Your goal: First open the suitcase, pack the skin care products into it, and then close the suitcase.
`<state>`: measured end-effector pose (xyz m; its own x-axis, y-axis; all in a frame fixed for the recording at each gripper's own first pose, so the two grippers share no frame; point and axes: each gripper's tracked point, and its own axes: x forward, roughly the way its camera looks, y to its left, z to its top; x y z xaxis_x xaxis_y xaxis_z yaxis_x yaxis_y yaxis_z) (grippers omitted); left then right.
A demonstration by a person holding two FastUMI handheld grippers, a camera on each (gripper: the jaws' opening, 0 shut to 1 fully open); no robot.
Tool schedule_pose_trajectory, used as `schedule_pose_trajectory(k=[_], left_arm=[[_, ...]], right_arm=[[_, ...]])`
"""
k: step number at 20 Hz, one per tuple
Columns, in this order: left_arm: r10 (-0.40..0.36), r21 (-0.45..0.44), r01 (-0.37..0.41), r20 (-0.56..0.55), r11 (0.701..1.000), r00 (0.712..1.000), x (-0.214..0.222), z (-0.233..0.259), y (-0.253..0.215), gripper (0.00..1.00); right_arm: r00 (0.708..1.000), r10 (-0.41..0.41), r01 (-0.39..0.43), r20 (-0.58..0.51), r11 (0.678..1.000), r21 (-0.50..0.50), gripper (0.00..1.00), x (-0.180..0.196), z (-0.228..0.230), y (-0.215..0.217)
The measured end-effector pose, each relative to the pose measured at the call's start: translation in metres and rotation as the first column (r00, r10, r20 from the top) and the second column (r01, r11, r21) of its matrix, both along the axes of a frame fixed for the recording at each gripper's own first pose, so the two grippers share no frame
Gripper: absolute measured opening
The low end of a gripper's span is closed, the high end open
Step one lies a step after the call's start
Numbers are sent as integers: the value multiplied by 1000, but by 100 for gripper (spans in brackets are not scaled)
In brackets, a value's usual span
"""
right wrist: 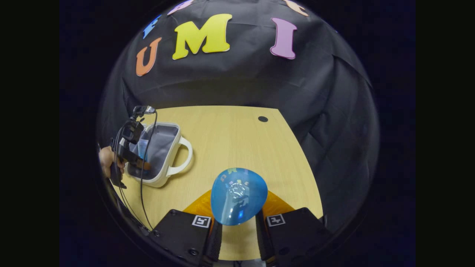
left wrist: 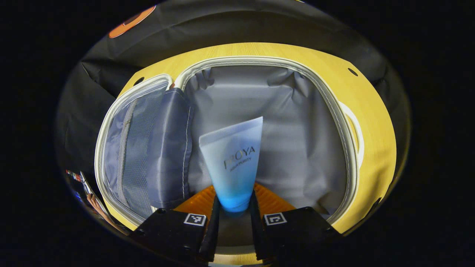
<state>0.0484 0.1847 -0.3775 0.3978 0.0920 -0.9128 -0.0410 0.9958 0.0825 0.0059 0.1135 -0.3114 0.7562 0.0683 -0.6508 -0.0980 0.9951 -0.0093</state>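
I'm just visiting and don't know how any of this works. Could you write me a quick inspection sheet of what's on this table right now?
Surface: pale wooden table with small dark holes near its edges.
Job's things: small white suitcase lying open, grey fabric lining, mesh pocket inside its lid; translucent blue-white squeeze tube held over the open case; shiny rounded blue container.
Clutter: nothing seen.
Grippers: left claw shut on the tube's blue end; right claw shut on the blue container. In the right gripper view the left claw, held by a hand, hangs over the suitcase.
Cables: black cable hanging from the left gripper.
Surroundings: black cloth wall behind the table.
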Motion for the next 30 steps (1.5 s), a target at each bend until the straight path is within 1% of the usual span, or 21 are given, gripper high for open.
schedule_pose_trajectory(k=[1, 2, 3, 4, 5, 6, 7, 8, 9, 10, 11, 12, 13, 16, 20, 22, 23, 24, 27, 29, 30], left_arm=[[12, -16, -13, -30, 1000, 999, -4, -2, -1, 43], [28, -31, -28, -13, 999, 1000, 0, -3, 0, 51], [41, -51, -43, -33, 998, 999, -4, -3, 0, 44], [45, -65, -46, -23, 997, 999, -2, -3, 0, 53], [48, -71, -50, -23, 996, 999, -2, -2, 0, 55], [56, -71, -57, -22, 996, 998, -3, -1, 2, 47], [64, -104, -65, -17, 992, 998, -8, 4, -4, 48], [61, -153, -56, 23, 987, 998, -9, 18, -14, 56], [44, -222, -18, 115, 975, 992, -3, 35, -29, 70], [33, -247, 17, 195, 969, 980, -1, 55, -35, 71], [29, -253, 41, 267, 967, 963, -2, 75, -37, 75], [32, -240, 51, 331, 969, 943, -4, 94, -31, 91], [38, -225, 54, 387, 973, 921, -7, 113, -23, 93], [45, -163, 48, 522, 986, 852, -35, 169, 13, 94], [-23, -12, 45, 703, 999, 710, -67, 254, 67, 94], [-57, 30, 52, 769, 998, 637, -76, 283, 70, 94], [-61, 37, 52, 793, 998, 607, -78, 295, 74, 94], [-62, 37, 54, 806, 998, 588, -82, 303, 77, 94], [-72, 50, 54, 827, 997, 557, -92, 321, 86, 94], [-80, 67, 43, 830, 997, 552, -96, 320, 92, 94], [-86, 78, 39, 827, 996, 555, -99, 318, 96, 94]], right_arm=[[1000, 8, -8, 1, 1000, 5, 37, 5, 1, 6], [1000, 15, -15, -1, 1000, 15, 37, 10, 3, 13], [1000, 19, -19, -3, 1000, 23, 37, 13, 3, 17], [1000, 21, -21, -1, 999, 28, 38, 16, 5, 21], [1000, 30, -30, 1, 999, 31, 37, 19, 6, 26], [999, 42, -42, 3, 999, 33, 37, 22, 8, 32], [998, 58, -58, 5, 998, 38, 37, 26, 10, 41], [997, 77, -77, 5, 996, 46, 37, 29, 13, 50], [995, 98, -98, 11, 993, 61, 37, 33, 18, 63], [993, 116, -117, 20, 991, 71, 36, 39, 24, 76], [991, 129, -131, 26, 988, 79, 37, 46, 27, 89], [989, 147, -149, 30, 984, 95, 37, 51, 30, 104], [986, 166, -168, 32, 979, 113, 37, 56, 32, 122], [975, 219, -220, 21, 963, 154, 37, 71, 32, 176], [949, 313, -301, -43, 937, 176, 38, 69, 7, 252], [932, 349, -331, -95, 929, 166, 37, 62, -19, 283], [925, 359, -338, -128, 928, 157, 38, 58, -32, 294], [919, 363, -342, -155, 928, 149, 37, 55, -45, 302], [912, 352, -332, -211, 935, 125, 38, 49, -70, 309], [909, 336, -311, -247, 941, 134, 37, 46, -80, 313], [913, 328, -302, -240, 943, 141, 37, 48, -79, 317]])
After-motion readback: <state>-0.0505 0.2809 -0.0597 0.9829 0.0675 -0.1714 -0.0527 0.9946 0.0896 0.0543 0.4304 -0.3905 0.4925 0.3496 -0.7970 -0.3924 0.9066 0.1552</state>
